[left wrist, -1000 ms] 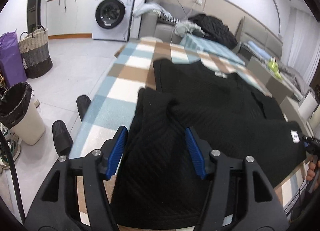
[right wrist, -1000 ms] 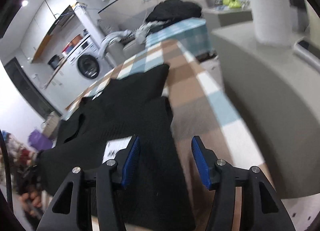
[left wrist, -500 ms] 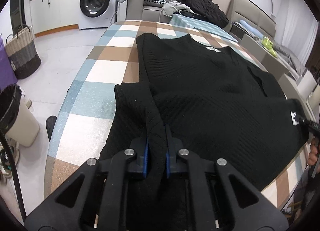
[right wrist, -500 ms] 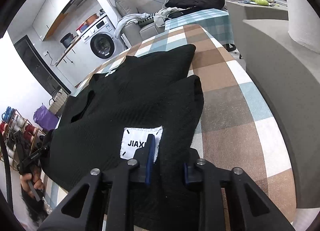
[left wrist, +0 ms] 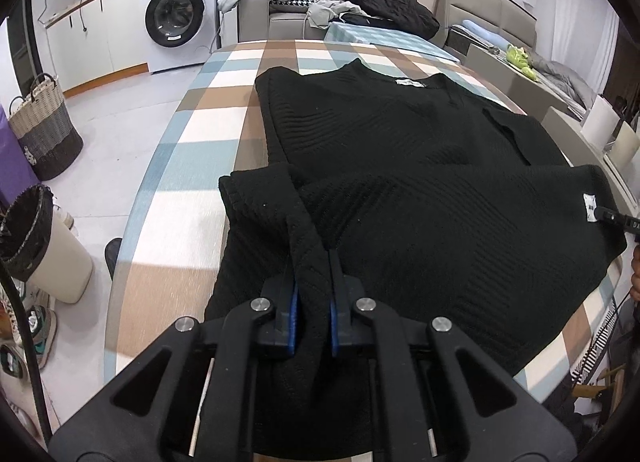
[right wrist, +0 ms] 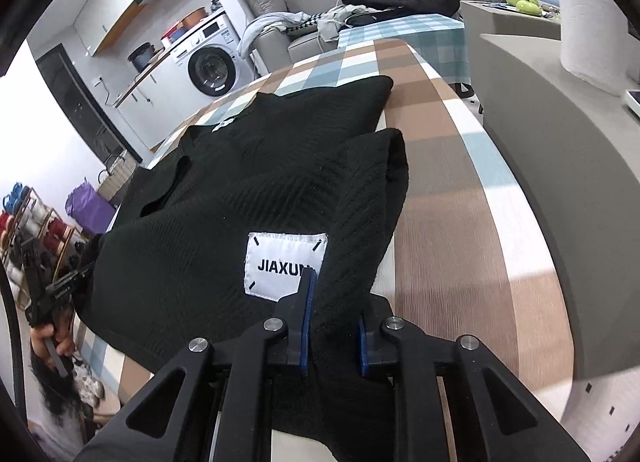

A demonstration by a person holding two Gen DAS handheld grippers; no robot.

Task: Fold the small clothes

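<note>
Checked table (left wrist: 188, 189) | black sweater (left wrist: 400, 165) – patch (right wrist: 284, 264) reads JIAXU… | left tongs (left wrist: 312, 302), right tongs (right wrist: 332, 318) – both clenched on hem

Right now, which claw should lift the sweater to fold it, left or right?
Neither alone. The left claw and right claw are both shut on the near edge of the sweater, one at each end. Lifting together would likely keep the fold even.

A table (left wrist: 188, 165) in a blue, brown and white checked cloth is carrying everything here. A black sweater (left wrist: 420, 165) is lying spread across it, hem bunched at the near edge, its white label (right wrist: 282, 264) facing up near the right corner.
</note>
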